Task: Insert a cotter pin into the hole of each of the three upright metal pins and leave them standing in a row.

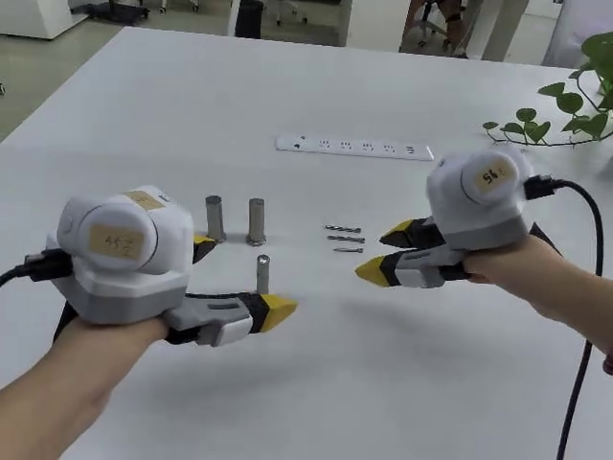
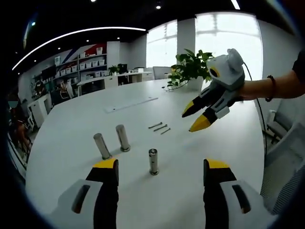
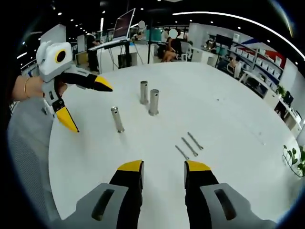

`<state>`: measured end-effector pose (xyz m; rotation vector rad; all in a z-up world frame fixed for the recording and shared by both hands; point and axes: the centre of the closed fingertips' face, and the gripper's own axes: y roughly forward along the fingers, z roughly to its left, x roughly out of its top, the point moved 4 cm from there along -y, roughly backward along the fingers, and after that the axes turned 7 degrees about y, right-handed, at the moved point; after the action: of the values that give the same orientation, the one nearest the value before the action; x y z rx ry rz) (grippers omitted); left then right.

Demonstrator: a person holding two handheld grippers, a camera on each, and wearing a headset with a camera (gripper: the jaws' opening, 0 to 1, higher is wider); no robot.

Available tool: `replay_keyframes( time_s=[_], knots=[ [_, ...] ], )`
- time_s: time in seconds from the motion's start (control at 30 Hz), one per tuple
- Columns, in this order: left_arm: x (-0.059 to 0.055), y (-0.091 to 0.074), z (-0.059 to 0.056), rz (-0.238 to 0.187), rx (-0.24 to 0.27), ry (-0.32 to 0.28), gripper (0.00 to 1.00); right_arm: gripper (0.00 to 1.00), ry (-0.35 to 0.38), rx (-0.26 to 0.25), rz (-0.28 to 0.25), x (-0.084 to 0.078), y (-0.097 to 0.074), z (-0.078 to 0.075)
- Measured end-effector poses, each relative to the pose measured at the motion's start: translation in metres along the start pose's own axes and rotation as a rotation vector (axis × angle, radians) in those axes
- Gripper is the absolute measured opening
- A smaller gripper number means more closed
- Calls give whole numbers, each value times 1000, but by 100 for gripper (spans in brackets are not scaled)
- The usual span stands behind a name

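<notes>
Three upright metal pins stand on the white table: two side by side (image 1: 215, 218) (image 1: 257, 221) and one nearer (image 1: 262, 273). Three cotter pins (image 1: 345, 240) lie flat to their right. My left gripper (image 1: 239, 278) is open, its jaws spread around the nearest pin without touching it. In the left gripper view that pin (image 2: 153, 161) stands between the open jaws of my left gripper (image 2: 161, 164). My right gripper (image 1: 383, 251) is open and empty, with its tips just right of the cotter pins. The cotter pins (image 3: 189, 144) lie ahead of my right gripper (image 3: 163, 166) in its own view.
A white power strip (image 1: 354, 147) lies further back on the table (image 1: 316, 383). A potted plant (image 1: 565, 105) stands at the far right corner. Cables trail from both grippers. Desks, shelves and chairs stand beyond the table's edges.
</notes>
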<state>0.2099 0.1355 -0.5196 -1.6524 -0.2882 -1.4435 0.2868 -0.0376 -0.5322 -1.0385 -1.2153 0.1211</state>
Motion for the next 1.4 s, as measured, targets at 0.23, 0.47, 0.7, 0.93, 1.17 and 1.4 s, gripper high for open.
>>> replay_keyframes(
  time_s=[0.23,0.47,0.7,0.93,1.17,1.4],
  knots=[
    [-8,-6,-1,14,2,-11,79,23,-52,26,77,0,18,-7],
    [-8,-12,4,14,15,1,81,19,-99,49,141,-4,31,-8],
    [-9,-16,3,16,5,-16,83,17,-127,64,175,-2,42,-13],
    [-12,-18,8,20,14,-15,82,11,-140,82,208,-1,48,-24],
    [-13,-18,11,20,21,-22,79,5,-176,114,261,-3,52,-24],
    [-14,-18,9,18,18,-27,77,0,-172,141,321,-3,54,-25]
  ],
)
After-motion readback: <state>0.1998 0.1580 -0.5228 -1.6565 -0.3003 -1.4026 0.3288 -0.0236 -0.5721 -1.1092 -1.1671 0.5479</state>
